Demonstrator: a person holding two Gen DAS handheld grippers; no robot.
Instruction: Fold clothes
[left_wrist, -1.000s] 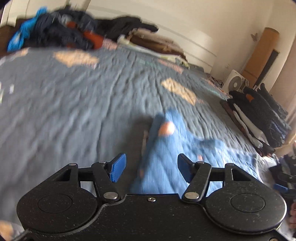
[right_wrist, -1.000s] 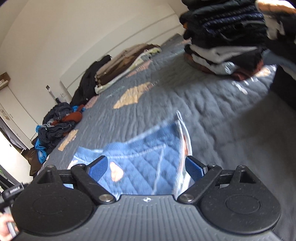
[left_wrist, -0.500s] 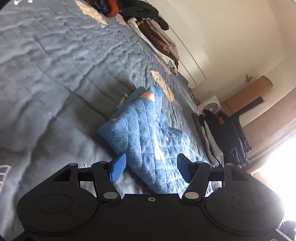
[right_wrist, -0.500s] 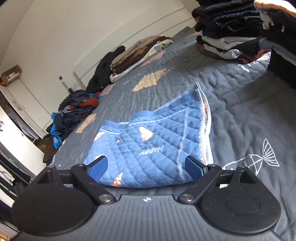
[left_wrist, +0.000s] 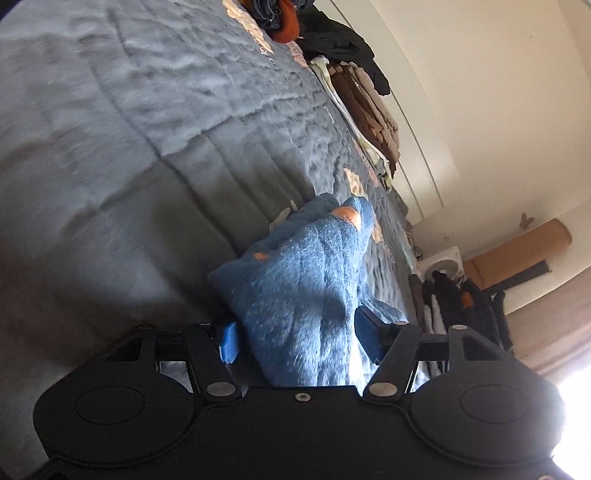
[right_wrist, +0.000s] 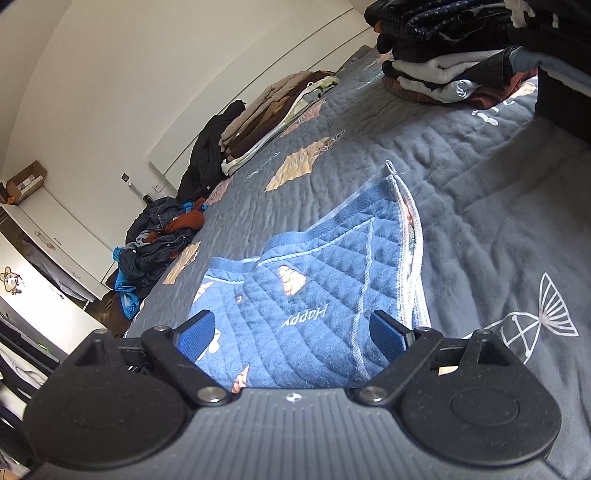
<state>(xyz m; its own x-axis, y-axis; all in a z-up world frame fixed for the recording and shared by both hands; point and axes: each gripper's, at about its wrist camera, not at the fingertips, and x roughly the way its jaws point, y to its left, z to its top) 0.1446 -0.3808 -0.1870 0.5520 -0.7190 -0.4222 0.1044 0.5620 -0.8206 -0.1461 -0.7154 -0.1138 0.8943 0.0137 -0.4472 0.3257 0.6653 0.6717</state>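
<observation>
A blue quilted garment (right_wrist: 314, 288) with orange patches and the word "Happy" lies folded on the grey bedspread (right_wrist: 480, 206). My right gripper (right_wrist: 291, 334) is open, low over the garment's near edge, with the cloth between its blue pads. In the left wrist view the same garment (left_wrist: 306, 280) bulges up from the bedspread (left_wrist: 147, 129). My left gripper (left_wrist: 299, 338) is open with its blue pads on either side of the garment's near end, close to it.
A stack of folded dark clothes (right_wrist: 461, 48) stands at the right, also in the left wrist view (left_wrist: 458, 310). Folded brown clothes (right_wrist: 273, 110) lie along the wall. A heap of unfolded clothes (right_wrist: 159, 236) sits at the far corner. A white fan (left_wrist: 443, 260) stands beyond the bed.
Both grippers have moved in toward the blue garment. Its near end now sits between the left gripper's pads. The left view has tilted further.
</observation>
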